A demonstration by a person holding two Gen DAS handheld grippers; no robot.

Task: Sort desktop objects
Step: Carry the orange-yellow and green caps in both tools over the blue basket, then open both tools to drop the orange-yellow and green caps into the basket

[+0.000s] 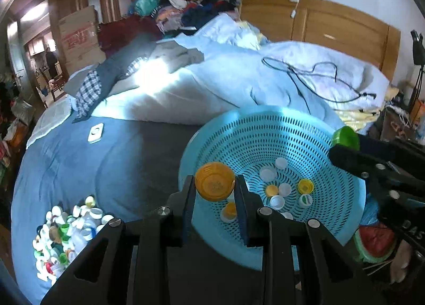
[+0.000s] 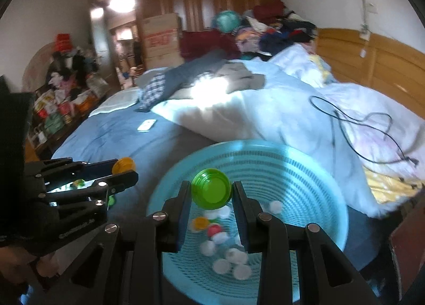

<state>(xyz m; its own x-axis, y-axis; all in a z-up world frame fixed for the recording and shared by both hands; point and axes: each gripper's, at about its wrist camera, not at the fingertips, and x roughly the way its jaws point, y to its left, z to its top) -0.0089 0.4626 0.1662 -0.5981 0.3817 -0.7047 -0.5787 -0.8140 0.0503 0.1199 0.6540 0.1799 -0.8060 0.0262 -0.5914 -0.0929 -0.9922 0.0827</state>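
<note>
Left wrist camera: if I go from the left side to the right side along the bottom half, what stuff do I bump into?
Pile of bottle caps → orange cap held in the left gripper → blue basket with loose caps inside → green cap in the right gripper's fingers.
</note>
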